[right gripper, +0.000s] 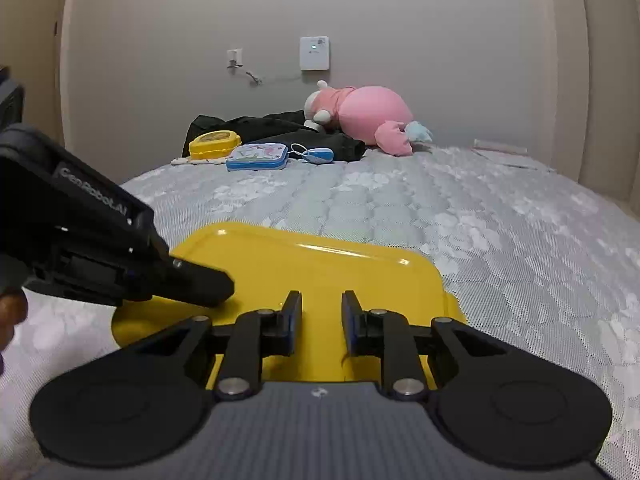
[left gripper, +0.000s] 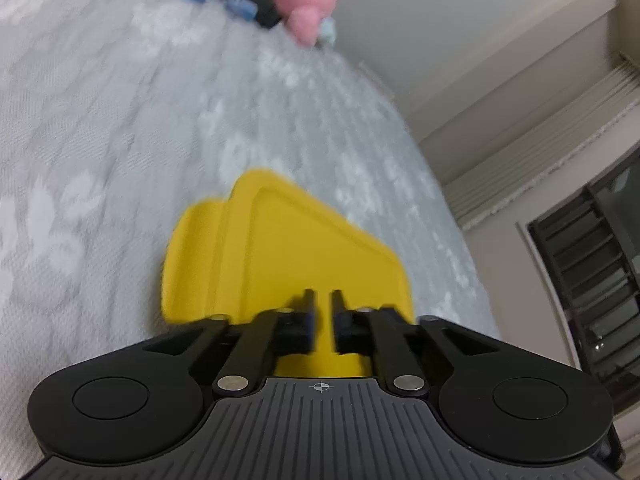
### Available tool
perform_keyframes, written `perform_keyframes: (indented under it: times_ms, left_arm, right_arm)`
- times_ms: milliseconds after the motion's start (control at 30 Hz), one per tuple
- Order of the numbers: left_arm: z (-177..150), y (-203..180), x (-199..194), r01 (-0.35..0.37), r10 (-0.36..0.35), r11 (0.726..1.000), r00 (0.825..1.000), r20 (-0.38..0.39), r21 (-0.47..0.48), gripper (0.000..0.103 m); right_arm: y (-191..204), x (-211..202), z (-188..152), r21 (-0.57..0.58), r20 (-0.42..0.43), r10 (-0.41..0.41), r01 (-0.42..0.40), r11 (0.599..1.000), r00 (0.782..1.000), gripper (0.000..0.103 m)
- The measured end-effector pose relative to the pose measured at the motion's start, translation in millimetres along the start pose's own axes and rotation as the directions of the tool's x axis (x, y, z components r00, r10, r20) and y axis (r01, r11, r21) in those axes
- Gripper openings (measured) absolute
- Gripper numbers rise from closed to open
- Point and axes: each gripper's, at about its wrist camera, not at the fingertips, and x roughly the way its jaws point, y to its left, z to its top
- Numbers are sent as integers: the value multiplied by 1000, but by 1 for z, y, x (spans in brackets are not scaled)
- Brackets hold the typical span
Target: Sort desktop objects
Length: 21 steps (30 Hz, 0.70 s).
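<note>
A yellow plastic tray (right gripper: 312,264) lies on the grey patterned bed cover, close in front of both grippers; it also shows in the left wrist view (left gripper: 288,248). My left gripper (left gripper: 321,304) has its jaws nearly closed on the tray's near rim, and it shows from the side at the tray's left edge in the right wrist view (right gripper: 216,284). My right gripper (right gripper: 320,308) hovers over the tray's near edge with jaws a little apart and nothing between them.
At the far end of the bed lie a yellow lunch box (right gripper: 214,143), a blue toy tablet (right gripper: 258,157), a blue toy mouse (right gripper: 318,155), a black garment (right gripper: 280,128) and a pink plush toy (right gripper: 360,114). A window (left gripper: 600,280) is to the right.
</note>
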Motion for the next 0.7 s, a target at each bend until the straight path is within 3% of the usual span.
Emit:
perform_keyframes:
  times_ms: [67, 133, 200, 233, 333, 500, 633, 667, 700]
  left_arm:
    - [5, -7, -7, -17, 14, 999, 996, 86, 34, 24]
    - [7, -10, -7, -34, 26, 998, 992, 127, 60, 25]
    - [7, -9, 5, -68, 61, 995, 994, 89, 72, 24]
    - [6, -8, 11, -81, 75, 994, 995, 70, 79, 19]
    - [2, -10, 16, -106, 100, 988, 993, 56, 114, 12]
    - [1, -2, 14, -110, 106, 991, 993, 53, 76, 4]
    - [1, 2, 6, -75, 72, 996, 996, 53, 50, 4]
    - [1, 3, 2, -55, 54, 998, 997, 55, 32, 12]
    - [3, 6, -2, -29, 29, 1000, 998, 59, 0, 27]
  right_arm:
    - [-4, 2, 6, 24, 41, -20, 19, 1000, 999, 23]
    - [-7, 14, 11, 28, 43, -43, 42, 999, 998, 23]
    - [-12, 29, 14, 54, 12, -46, 45, 998, 999, 23]
    - [-14, 36, 12, 65, 0, -40, 40, 997, 999, 23]
    - [-10, 39, 5, 12, 20, -47, 47, 999, 999, 24]
    - [-7, 37, -1, -24, 43, -45, 46, 999, 998, 24]
    - [-13, 29, 1, 7, 33, -40, 40, 999, 999, 24]
    - [-17, 26, 4, 33, 23, -36, 35, 999, 999, 24]
    - [-22, 22, 6, 62, 16, -41, 40, 997, 999, 24]
